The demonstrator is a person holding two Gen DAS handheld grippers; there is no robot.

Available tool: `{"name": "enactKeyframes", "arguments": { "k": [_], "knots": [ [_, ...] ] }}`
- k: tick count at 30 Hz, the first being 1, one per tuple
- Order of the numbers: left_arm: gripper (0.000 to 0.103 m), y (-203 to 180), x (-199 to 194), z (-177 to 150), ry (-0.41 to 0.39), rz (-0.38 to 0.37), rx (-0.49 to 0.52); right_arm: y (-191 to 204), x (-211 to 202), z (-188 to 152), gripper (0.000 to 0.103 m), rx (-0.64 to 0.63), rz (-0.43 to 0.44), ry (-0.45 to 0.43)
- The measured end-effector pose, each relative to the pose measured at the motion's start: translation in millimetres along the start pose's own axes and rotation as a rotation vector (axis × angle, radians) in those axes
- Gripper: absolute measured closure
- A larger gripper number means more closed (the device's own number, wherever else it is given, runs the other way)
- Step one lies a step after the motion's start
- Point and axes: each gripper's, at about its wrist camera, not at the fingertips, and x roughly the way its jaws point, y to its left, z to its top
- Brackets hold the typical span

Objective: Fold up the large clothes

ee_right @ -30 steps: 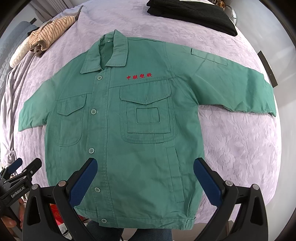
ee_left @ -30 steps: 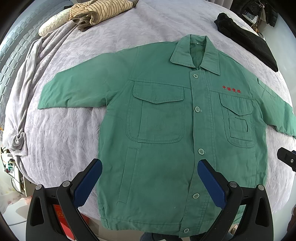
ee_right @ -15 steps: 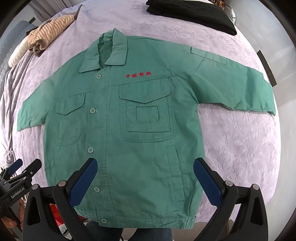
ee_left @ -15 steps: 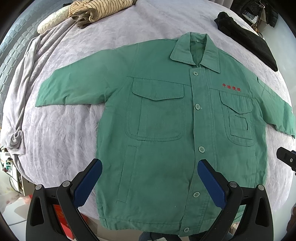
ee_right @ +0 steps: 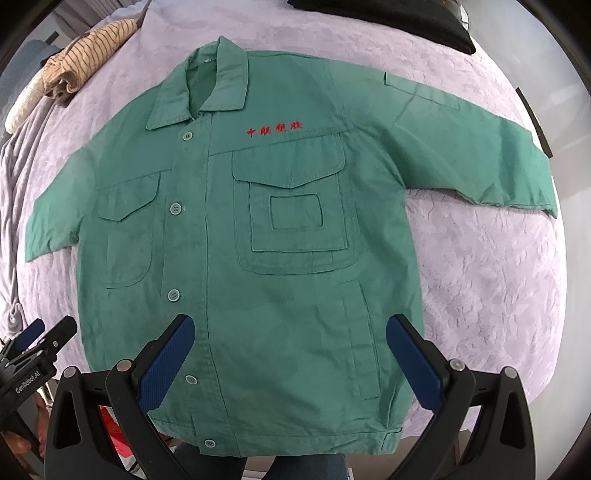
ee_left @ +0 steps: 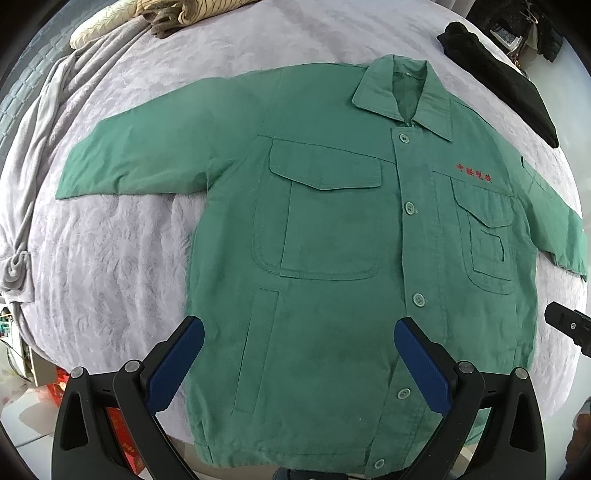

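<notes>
1. Left side, sleeve: the jacket's left-hand sleeve (ee_left: 147, 162) lies flat and stretched outward on the lilac bedspread (ee_left: 110, 266), cuff well apart from the body. I judge folding has not begun. Take this sleeve near the cuff, not mid-arm, so it swings across the chest without bunching.
2. Left gripper (ee_left: 295, 354): your jaws stand wide apart and hold nothing; they hover above the lower front panel and hem. Lower onto one layer of edge only, and close fully before lifting.
3. Centre, the garment: the green jacket (ee_right: 288, 258) lies face up, buttoned along the placket, collar (ee_right: 207, 92) pointing away from you, hem at the near edge of the bed. Two flap pockets, red embroidered characters on the chest, light creasing near the hem. The cloth looks stiff enough to hold a crease; smooth the lower panel before you fold.
4. Right gripper (ee_right: 290, 354): jaws likewise wide apart, empty, above the hem near the slit pocket. Keep it level with the left one so the fold line runs straight.
5. Right side, sleeve: the other sleeve (ee_right: 480, 147) extends flat to the bed's far right, its cuff edge rough. Fold it in to mirror the first.
6. Surroundings: a striped bundle (ee_right: 85, 55) and a folded black garment (ee_right: 388, 18) lie beyond the collar, apart from the jacket. Keep your folds clear of both.
</notes>
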Motion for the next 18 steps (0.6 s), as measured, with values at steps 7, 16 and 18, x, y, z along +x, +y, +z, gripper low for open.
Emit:
{"name": "enactKeyframes", "arguments": {
  "k": [7, 16, 18],
  "knots": [
    [0.000, 39, 37, 12, -0.040, -0.117, -0.072, 24, 21, 3, 0.000, -0.056, 0.095, -0.069],
    [0.000, 200, 85, 76, -0.245, 0.072, -0.317, 99, 62, 7, 0.000, -0.174, 0.194, -0.032],
    [0.000, 240, 97, 88, -0.267, 0.101, -0.396, 111, 79, 9, 0.000, -0.207, 0.173, -0.013]
  ]
}}
